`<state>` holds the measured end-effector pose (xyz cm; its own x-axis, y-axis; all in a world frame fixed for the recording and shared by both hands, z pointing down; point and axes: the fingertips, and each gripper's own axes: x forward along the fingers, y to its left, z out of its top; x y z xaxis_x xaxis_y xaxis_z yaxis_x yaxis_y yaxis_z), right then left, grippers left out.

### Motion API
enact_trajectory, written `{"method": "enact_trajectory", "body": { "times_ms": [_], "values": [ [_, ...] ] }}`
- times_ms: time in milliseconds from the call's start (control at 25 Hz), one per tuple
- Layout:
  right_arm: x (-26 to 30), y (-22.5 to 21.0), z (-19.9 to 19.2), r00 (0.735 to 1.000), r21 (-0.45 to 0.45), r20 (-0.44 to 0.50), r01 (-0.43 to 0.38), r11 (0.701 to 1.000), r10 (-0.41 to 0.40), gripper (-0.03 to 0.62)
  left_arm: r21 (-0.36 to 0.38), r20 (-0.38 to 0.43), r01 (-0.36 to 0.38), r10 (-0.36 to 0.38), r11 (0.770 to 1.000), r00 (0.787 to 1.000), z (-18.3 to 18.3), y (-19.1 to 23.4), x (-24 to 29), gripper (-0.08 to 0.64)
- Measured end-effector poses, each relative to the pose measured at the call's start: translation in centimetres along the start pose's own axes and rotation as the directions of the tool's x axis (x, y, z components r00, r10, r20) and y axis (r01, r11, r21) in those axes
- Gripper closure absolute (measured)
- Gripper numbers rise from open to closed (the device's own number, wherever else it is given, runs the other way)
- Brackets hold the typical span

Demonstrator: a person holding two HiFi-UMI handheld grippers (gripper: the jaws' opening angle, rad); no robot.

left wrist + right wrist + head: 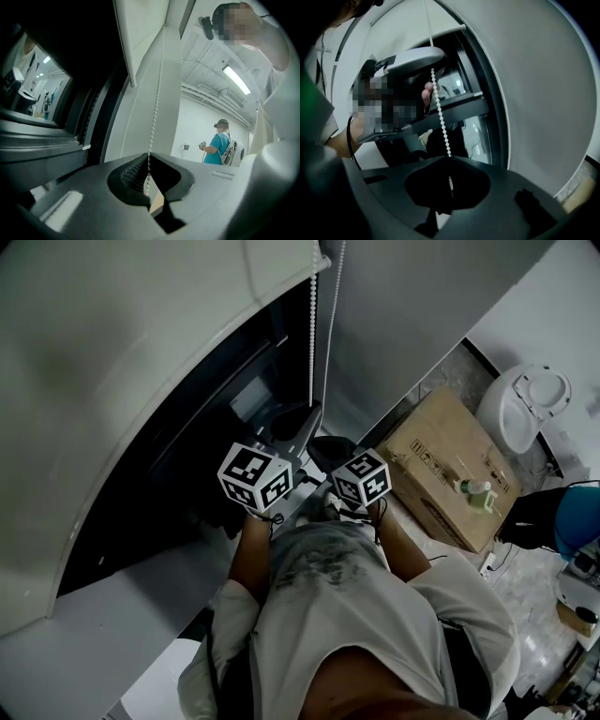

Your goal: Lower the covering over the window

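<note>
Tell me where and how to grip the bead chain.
Grip the bead chain on its straight hanging run, from the room side, jaws either side: it hangs thin, vertical and free. Left gripper and right gripper are shut on it so.

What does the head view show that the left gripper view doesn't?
Only the head view shows a cardboard box with a small bottle standing on it. Only the left gripper view shows the left gripper up close, its jaws closed on the bead chain, plus a ceiling light behind. Both views share that white bead chain hanging down and the pale roller blind beside the dark window.
</note>
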<state>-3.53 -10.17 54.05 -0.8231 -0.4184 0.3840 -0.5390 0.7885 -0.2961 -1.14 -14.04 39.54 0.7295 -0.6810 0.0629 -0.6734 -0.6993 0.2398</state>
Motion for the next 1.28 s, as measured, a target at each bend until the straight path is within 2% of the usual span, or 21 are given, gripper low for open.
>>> {"method": "enact_trajectory", "body": {
  "times_ms": [200,400,480,600,680,880,1000,1120,1280],
  "values": [
    [0.2,-0.3,-2.5,0.999,0.035,-0.049,0.01,0.999,-0.008,0.575,-0.033,-0.04,-0.008,0.006,0.999,0.999,-2.5,0.4,-0.2,0.543],
    [-0.9,-0.5,-2.7,0.999,0.042,-0.036,0.036,0.998,-0.035,0.567,-0.045,-0.038,-0.004,0.002,0.999,0.999,-2.8,0.5,-0.6,0.543],
    [-2.0,-0.5,-1.8,0.999,0.027,-0.008,0.033,0.999,-0.033,0.494,-0.042,-0.039,-0.004,0.002,0.999,0.999,-2.8,0.6,-0.8,0.543],
    [-4.7,-0.3,2.0,0.995,0.01,0.097,0.027,1.0,-0.028,0.465,-0.043,-0.037,-0.007,0.005,0.999,0.999,-2.7,0.8,-1.1,0.543],
    [-6.8,-0.1,5.8,0.98,-0.003,0.197,0.025,1.0,-0.024,0.456,-0.041,-0.037,-0.006,0.005,0.999,0.999,-2.6,0.9,-1.2,0.543],
    [-10.3,1.9,17.6,0.901,-0.12,0.434,0.055,0.991,0.002,0.449,-0.039,-0.037,0.004,-0.006,0.999,0.999,-2.6,0.6,-1.1,0.541],
    [-10.5,3.6,22.2,0.871,-0.213,0.487,0.046,0.976,0.065,0.446,-0.037,-0.037,0.002,-0.003,0.999,0.999,-2.6,0.5,-1.0,0.542],
    [-10.9,4.6,24.8,0.842,-0.245,0.53,0.035,0.969,0.104,0.446,-0.032,-0.04,-0.002,0.0,0.999,0.999,-2.7,0.6,-1.1,0.541],
    [-10.5,5.4,27.0,0.819,-0.273,0.556,0.02,0.962,0.141,0.448,-0.021,-0.043,-0.004,0.003,1.0,0.999,-2.6,0.6,-1.3,0.541]
  ]
}}
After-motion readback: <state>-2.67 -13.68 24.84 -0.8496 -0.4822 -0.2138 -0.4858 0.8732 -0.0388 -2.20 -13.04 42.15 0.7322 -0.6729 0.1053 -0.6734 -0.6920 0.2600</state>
